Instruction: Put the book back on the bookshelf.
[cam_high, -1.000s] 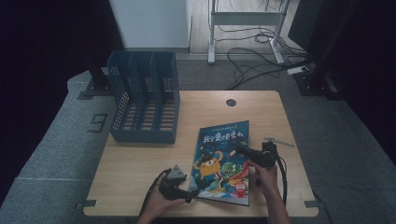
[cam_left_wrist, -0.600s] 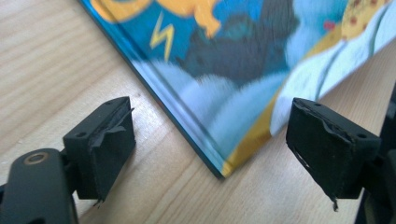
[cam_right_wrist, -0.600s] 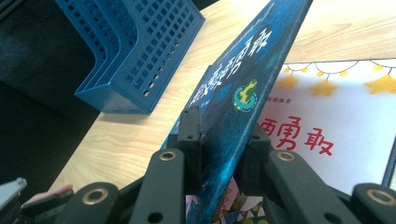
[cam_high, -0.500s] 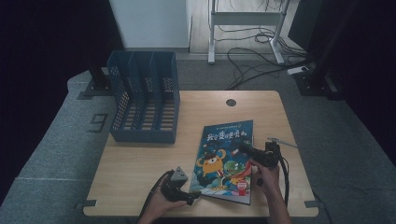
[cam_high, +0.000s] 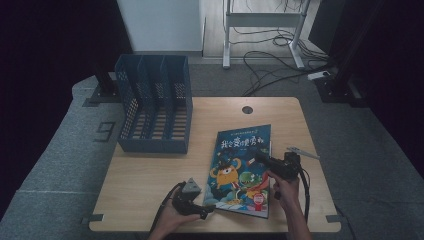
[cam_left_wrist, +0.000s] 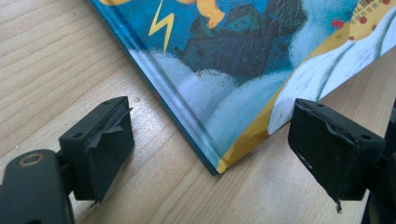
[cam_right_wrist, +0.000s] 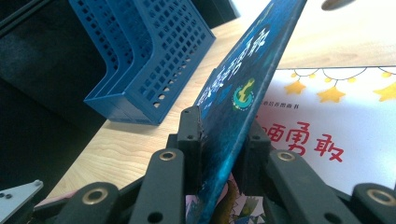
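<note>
Right gripper's got the cover, left one's parked at the bottom corner

The picture book (cam_high: 241, 170) lies on the wooden table (cam_high: 150, 170), long axis running away from the person, right of the blue file rack (cam_high: 154, 105). The right gripper (cam_right_wrist: 223, 135) is pinching the front cover, lifted off the white title page. The left gripper (cam_left_wrist: 210, 144) sits jaws spread either side of the book's near spine corner, not touching it. Glossy blue hardcover, cartoon monsters, yellow trim.

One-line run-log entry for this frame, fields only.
right tongs: shut on book cover, lifted | left tongs: open, straddling book corner, no contact | file rack: behind-left on table
</note>
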